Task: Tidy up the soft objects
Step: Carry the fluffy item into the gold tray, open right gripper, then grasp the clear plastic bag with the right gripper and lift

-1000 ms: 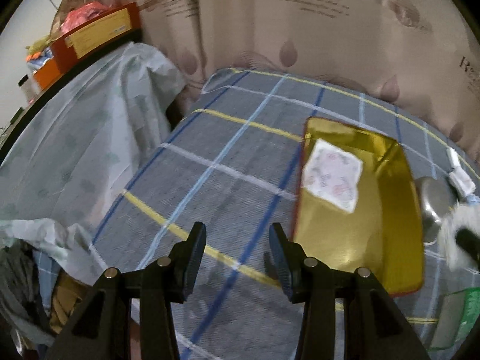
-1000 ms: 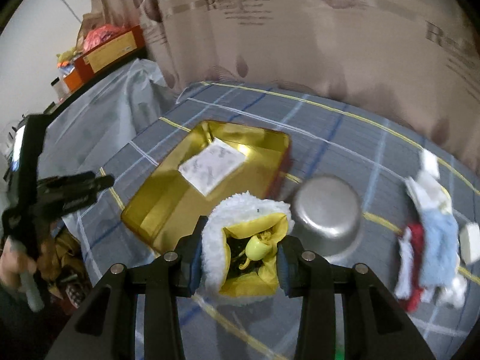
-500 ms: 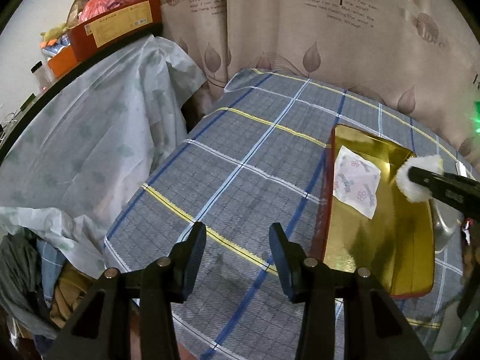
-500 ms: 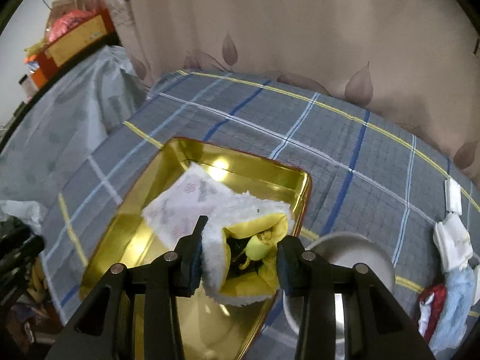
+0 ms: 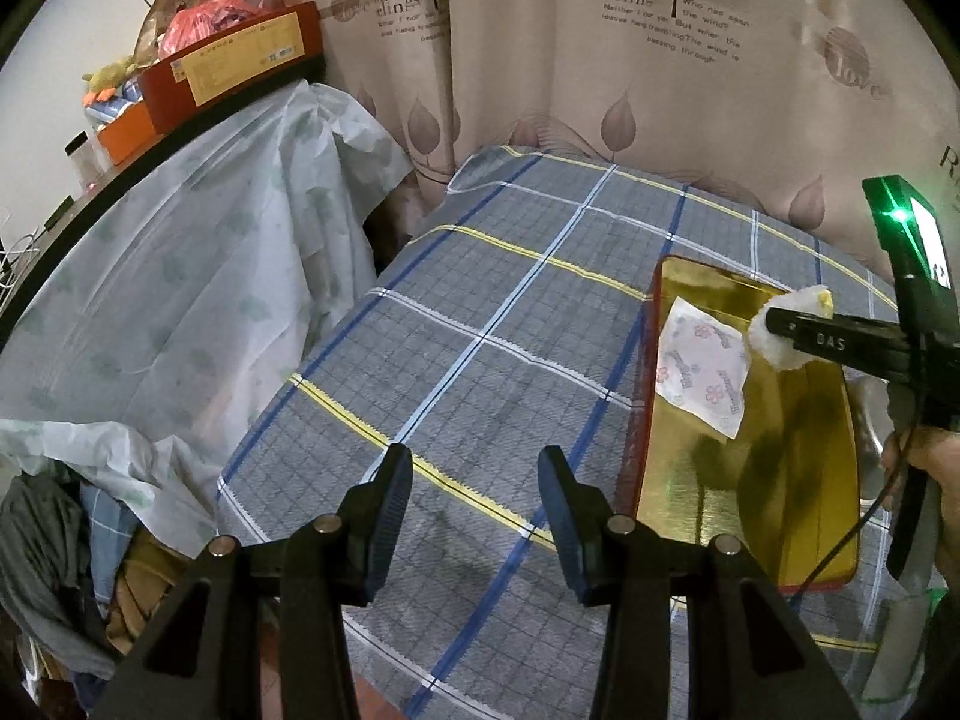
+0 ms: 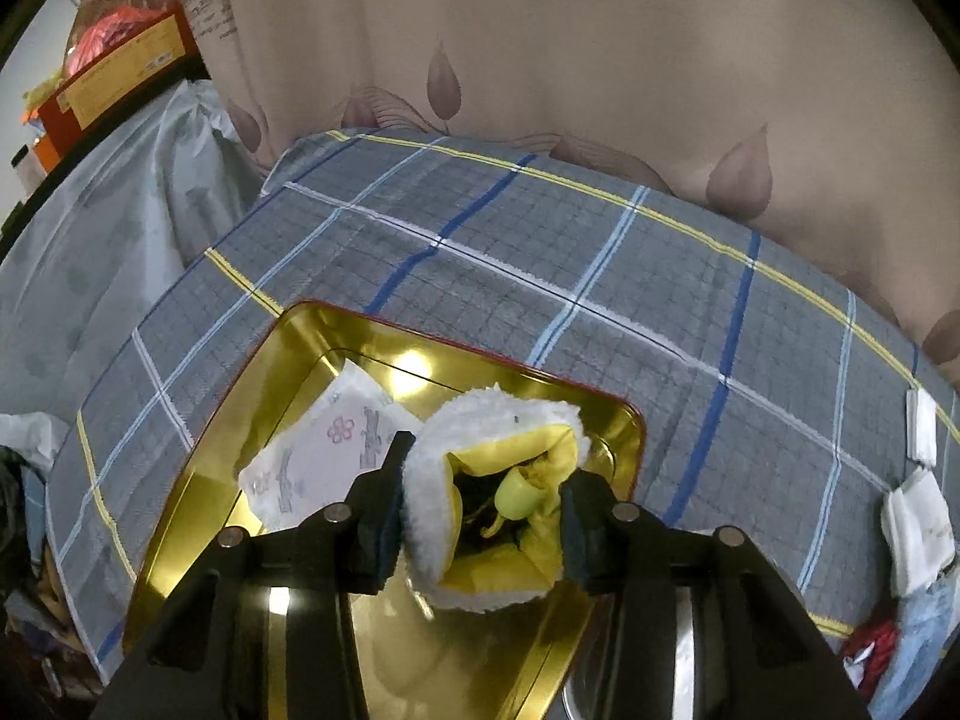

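My right gripper (image 6: pixel 480 504) is shut on a white fluffy soft item with a yellow lining (image 6: pixel 480 450) and holds it above the far end of the gold tray (image 6: pixel 198 480). A white printed tissue pack (image 6: pixel 318 450) lies in the tray just left of it. In the left wrist view the right gripper (image 5: pixel 780 330) with the fluffy item (image 5: pixel 774 354) hangs over the tray (image 5: pixel 780 480) and the pack (image 5: pixel 702 366). My left gripper (image 5: pixel 474 480) is open and empty above the plaid tablecloth, left of the tray.
A metal bowl (image 6: pixel 690 660) sits right of the tray. White, blue and red soft items (image 6: pixel 912 540) lie at the table's right edge. A plastic-covered shelf (image 5: pixel 180 240) with boxes stands left. A curtain (image 5: pixel 600 60) hangs behind the table.
My right gripper has carried the fluffy item from beside the bowl forward and left over the tray. My left gripper has drawn back and up, widening its view.
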Action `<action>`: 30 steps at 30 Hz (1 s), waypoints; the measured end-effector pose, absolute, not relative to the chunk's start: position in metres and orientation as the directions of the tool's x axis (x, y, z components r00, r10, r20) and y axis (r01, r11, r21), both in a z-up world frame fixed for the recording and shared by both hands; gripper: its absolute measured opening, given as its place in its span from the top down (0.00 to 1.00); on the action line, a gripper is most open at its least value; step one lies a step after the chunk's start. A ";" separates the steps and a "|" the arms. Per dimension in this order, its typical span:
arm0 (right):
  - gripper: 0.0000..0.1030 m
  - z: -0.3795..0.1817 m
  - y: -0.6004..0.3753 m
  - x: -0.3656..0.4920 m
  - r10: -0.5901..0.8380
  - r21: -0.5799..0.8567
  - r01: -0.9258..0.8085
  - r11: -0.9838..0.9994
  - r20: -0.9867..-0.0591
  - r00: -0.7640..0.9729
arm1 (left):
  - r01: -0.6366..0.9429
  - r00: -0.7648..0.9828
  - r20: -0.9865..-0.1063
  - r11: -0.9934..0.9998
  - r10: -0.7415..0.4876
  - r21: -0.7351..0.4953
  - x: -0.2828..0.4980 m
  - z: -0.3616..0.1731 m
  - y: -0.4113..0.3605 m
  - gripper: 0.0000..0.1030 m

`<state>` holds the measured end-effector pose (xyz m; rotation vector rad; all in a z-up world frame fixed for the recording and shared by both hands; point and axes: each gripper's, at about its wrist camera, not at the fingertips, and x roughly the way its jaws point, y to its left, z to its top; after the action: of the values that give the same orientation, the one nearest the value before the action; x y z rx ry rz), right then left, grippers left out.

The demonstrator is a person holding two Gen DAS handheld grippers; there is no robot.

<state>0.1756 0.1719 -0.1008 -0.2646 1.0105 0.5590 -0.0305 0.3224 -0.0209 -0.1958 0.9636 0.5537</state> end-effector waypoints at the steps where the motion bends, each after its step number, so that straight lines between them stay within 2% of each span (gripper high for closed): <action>1: 0.54 -0.101 0.173 0.175 0.318 0.041 -0.557 0.830 -0.855 0.410 | -0.525 0.446 -0.822 0.847 0.354 0.080 -0.030 -0.021 0.322 0.57; 5: 0.39 -0.098 0.175 0.174 0.316 0.032 -0.558 0.829 -0.850 0.421 | -0.514 0.445 -0.827 0.854 0.342 0.076 -0.031 -0.021 0.318 0.57; 7: 0.38 -0.094 0.174 0.173 0.322 0.034 -0.560 0.828 -0.846 0.425 | -0.511 0.446 -0.829 0.856 0.337 0.073 -0.031 -0.021 0.317 0.57; 18: 0.37 -0.053 0.146 0.128 0.399 0.091 -0.592 0.801 -0.818 0.414 | -0.482 0.472 -0.820 0.873 0.323 0.067 -0.033 -0.009 0.298 0.57; 25: 0.37 -0.030 0.102 0.074 0.463 0.167 -0.605 0.778 -0.804 0.373 | -0.447 0.477 -0.826 0.892 0.299 0.065 -0.030 -0.009 0.281 0.57; 30: 0.37 -0.006 0.057 0.049 0.471 0.167 -0.595 0.786 -0.784 0.403 | -0.414 0.475 -0.831 0.907 0.290 0.080 -0.027 -0.013 0.267 0.57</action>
<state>0.0485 0.0568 -0.0061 -0.1472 0.9385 0.6762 -0.0272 0.2668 -0.0130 -0.1388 0.9861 0.4325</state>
